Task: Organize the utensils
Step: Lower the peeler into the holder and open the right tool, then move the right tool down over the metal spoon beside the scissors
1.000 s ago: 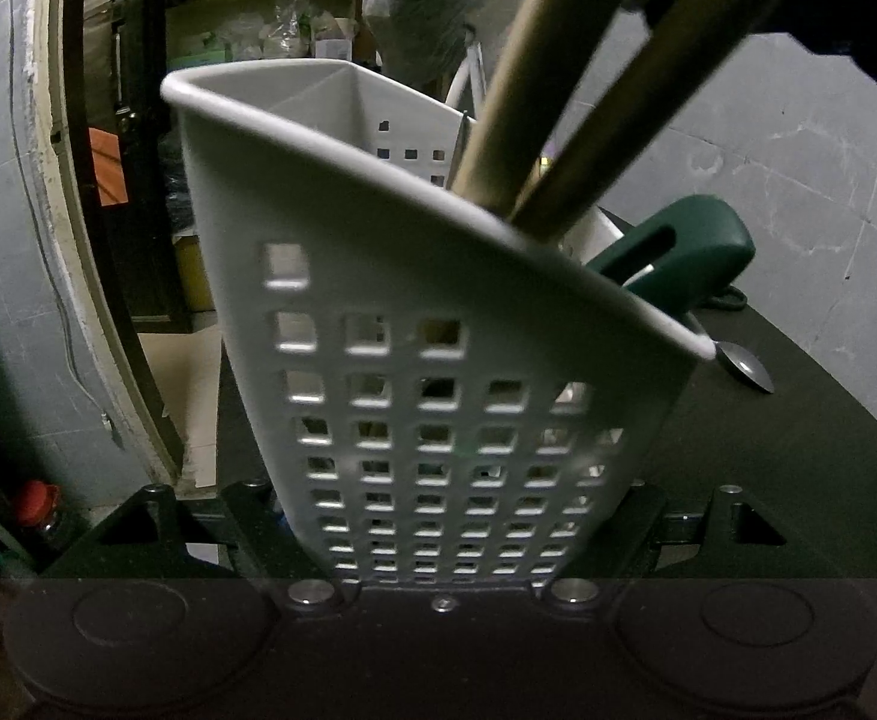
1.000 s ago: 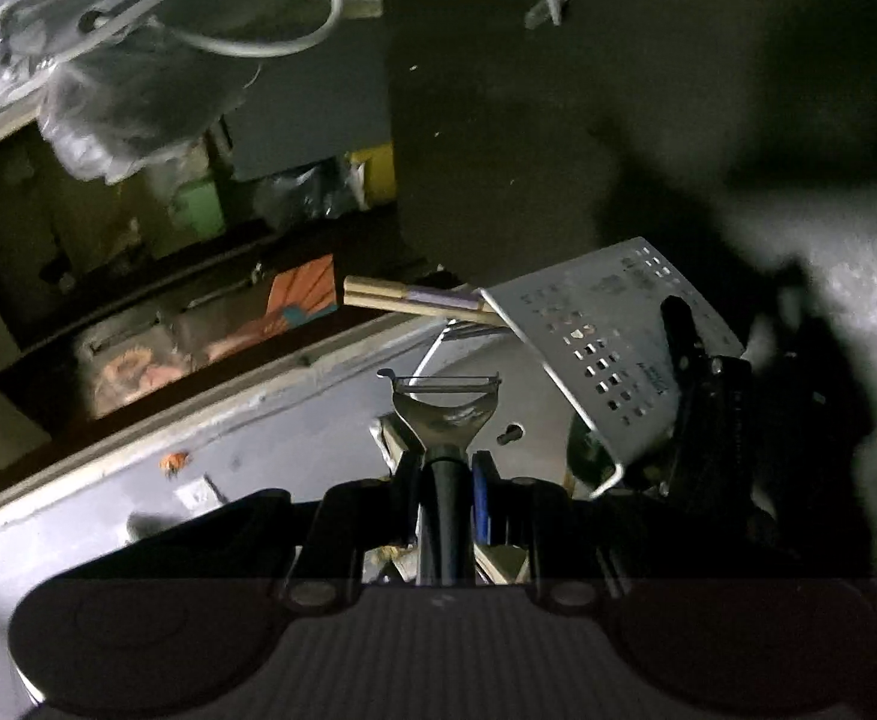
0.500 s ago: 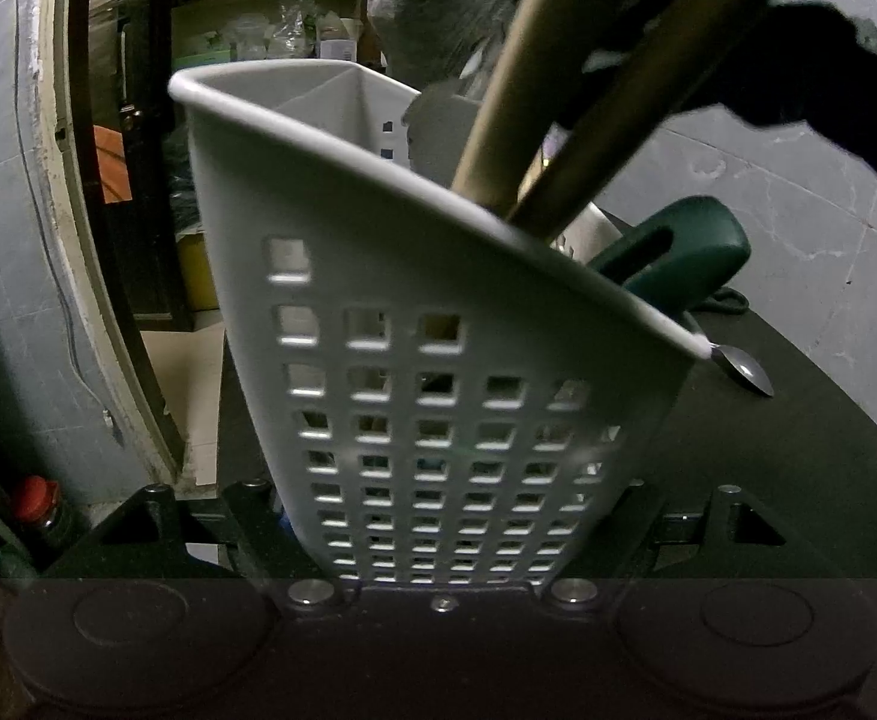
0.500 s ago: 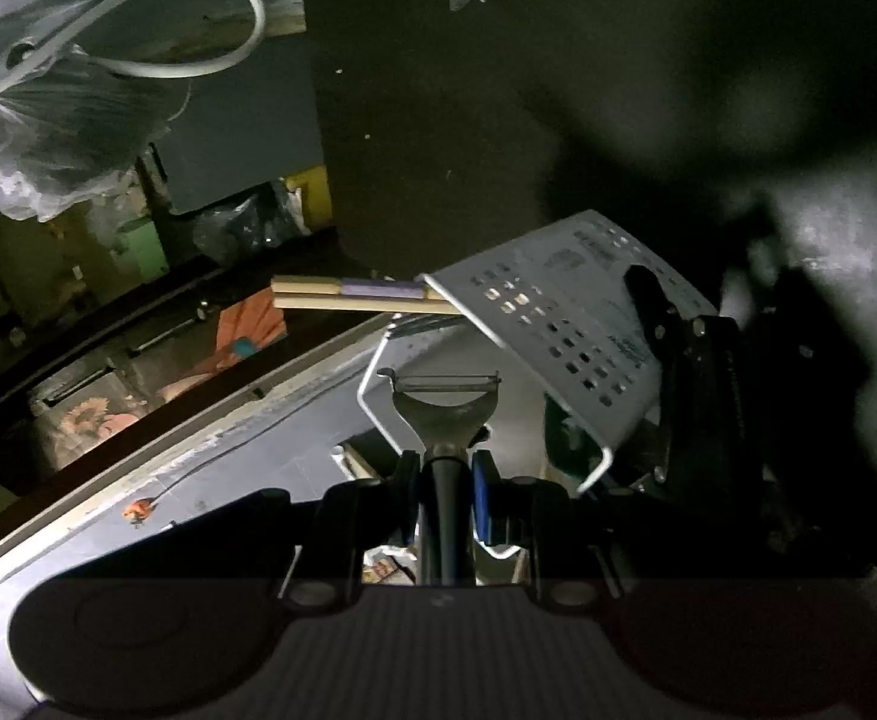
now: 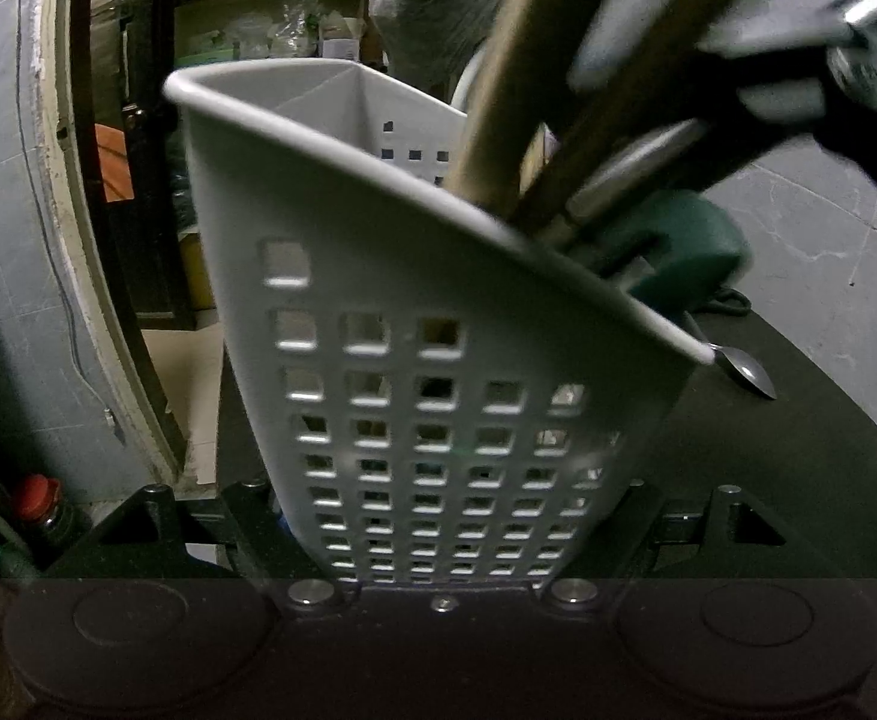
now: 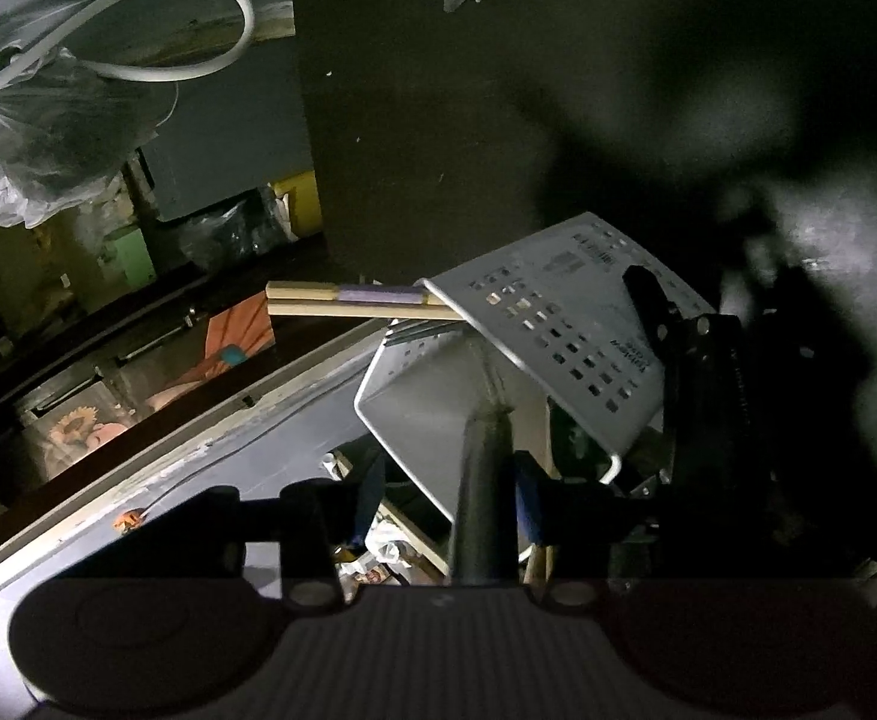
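Dim throughout, both views. Left wrist view: soft frontal light on the white perforated caddy (image 5: 438,360), slightly smeared; wooden sticks (image 5: 498,90) close to the lens, out of focus. Strong motion blur top right across a metal handle (image 5: 636,174) and a glinting blurred part beside it. Small glare on the spoon bowl (image 5: 750,375). Fisheye bending of the door frame (image 5: 78,240) at left; black vignette in the corners. Right wrist view: darker still, heavy shadows over the dark tabletop (image 6: 438,150), one pale lit patch at right. Dark handle (image 6: 480,480) blurred. Grainy noise in shadow areas
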Demonstrator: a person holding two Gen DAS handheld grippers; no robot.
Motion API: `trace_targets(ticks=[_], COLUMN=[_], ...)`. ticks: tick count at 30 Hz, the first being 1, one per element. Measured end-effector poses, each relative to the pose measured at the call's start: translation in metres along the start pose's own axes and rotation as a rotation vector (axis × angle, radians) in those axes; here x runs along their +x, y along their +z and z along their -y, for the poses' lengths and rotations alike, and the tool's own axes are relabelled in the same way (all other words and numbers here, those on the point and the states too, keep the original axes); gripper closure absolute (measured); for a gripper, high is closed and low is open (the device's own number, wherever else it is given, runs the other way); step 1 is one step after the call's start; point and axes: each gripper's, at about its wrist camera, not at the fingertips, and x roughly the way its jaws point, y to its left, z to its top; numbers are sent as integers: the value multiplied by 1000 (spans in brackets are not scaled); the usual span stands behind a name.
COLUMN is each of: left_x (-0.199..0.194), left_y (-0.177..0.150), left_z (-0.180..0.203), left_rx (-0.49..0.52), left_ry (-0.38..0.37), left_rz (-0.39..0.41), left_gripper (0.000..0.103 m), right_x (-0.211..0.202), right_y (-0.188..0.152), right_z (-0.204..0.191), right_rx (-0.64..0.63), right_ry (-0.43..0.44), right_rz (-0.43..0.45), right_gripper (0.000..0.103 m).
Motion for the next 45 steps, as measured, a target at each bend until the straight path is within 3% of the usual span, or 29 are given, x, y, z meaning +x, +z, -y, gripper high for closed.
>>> trace_targets(ticks=[11,17,22,26,36,45], left_x=[0,1,0,1,1,1], left_y=[1,1,2,2,3,3], left_z=[0,2,4,4,5,8], left_rx=[-3,2,5,4,3,0], left_ry=[5,9,10,11,18,33], left_rz=[-1,-2,-3,-4,-7,-8], left_gripper=[23,23,22,22,22,22], right_x=[4,-8,-35,-60,-107,-105], right_y=[-1,-12,-16,-14,9,45], right_z=[-33,-54,-74,-84,-84,-44], right_rx=[-111,-244,-367,-457,-602,-708], right_ry=[37,99,142,137,34,-250], right_rz=[-35,-95,-47,37,247,313], right_gripper=[47,26,3,0,0,0])
